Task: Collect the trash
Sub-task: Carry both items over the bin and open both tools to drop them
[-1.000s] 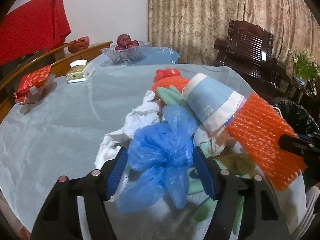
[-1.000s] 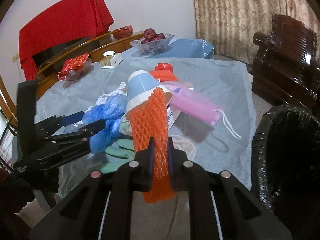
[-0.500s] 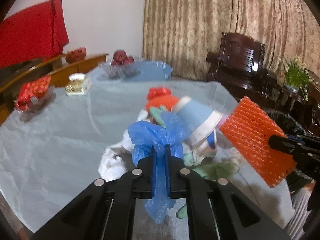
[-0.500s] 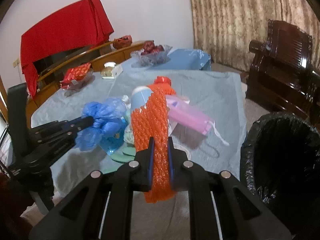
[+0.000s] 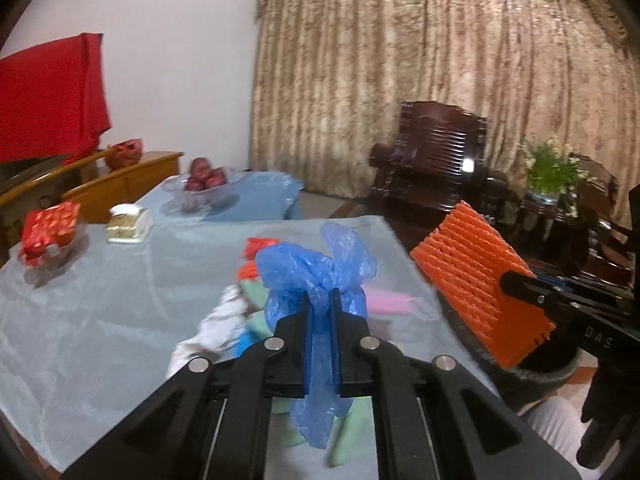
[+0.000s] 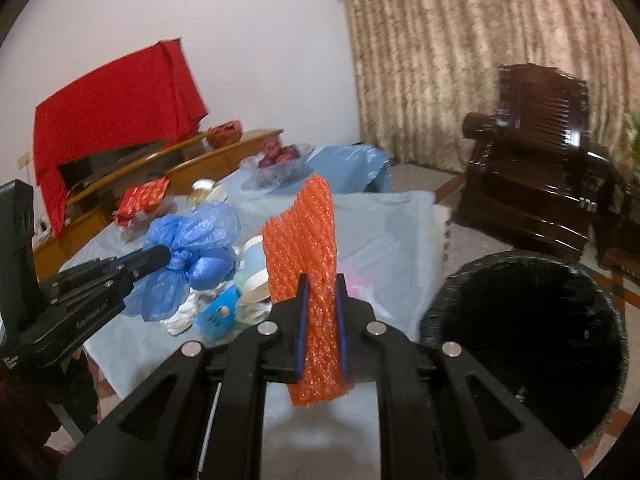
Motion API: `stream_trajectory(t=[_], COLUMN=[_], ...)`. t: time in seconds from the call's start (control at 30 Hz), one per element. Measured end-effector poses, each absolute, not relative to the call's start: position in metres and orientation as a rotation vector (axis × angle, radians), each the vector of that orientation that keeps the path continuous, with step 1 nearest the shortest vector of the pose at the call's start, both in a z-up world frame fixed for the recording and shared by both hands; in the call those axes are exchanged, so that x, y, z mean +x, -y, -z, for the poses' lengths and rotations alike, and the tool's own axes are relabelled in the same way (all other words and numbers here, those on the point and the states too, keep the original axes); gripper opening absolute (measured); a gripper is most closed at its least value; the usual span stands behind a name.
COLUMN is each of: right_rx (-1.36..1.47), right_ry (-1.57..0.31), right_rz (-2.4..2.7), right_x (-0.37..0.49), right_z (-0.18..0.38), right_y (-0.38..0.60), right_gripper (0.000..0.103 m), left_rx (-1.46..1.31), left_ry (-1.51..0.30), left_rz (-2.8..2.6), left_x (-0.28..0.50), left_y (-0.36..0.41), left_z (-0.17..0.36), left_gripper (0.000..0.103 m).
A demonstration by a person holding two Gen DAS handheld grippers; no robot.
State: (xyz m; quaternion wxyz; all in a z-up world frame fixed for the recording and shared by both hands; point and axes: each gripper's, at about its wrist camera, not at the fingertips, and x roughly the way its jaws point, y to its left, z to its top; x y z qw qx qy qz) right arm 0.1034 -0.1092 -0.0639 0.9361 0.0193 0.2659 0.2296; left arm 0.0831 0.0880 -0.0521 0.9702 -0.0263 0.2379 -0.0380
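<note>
Left gripper (image 5: pixel 320 304) is clenched on a crumpled blue plastic bag (image 5: pixel 316 276), held in the air above the pale blue tablecloth (image 5: pixel 100 312). Right gripper (image 6: pixel 320 292) is clamped on a ribbed orange foam net sleeve (image 6: pixel 304 236), raised just left of the round black-lined trash bin (image 6: pixel 524 340). On the tablecloth, beneath the bag, lie a white-and-blue paper cup (image 6: pixel 254 272), white tissue (image 6: pixel 180 316) and a pink face mask (image 5: pixel 388 302).
</note>
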Motion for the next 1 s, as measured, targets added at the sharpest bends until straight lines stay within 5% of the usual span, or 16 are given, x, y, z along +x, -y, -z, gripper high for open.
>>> stream_trajectory(t=[0.77, 0.93, 1.0], right_rx=[0.119, 0.135, 0.127], right_ry=[-0.607, -0.637, -0.656], right_rz=[-0.041, 0.004, 0.019], right_x=[0.135, 0.144, 0.146], right_z=[0.113, 0.132, 0.138], right_y=[0.298, 0.314, 0.319], right_gripper=[0.011, 0.015, 0.022], left_rx=[-0.003, 0.009, 0.000], left_ry=[-0.548, -0.606, -0.634], left_rz=[0.445, 0.476, 0.487], left_x=[0.167, 0.186, 0.192], left_y=[0.123, 0.149, 0.152], left_z=[0.076, 0.094, 0.100], left_gripper=[0.007, 0.008, 0.016])
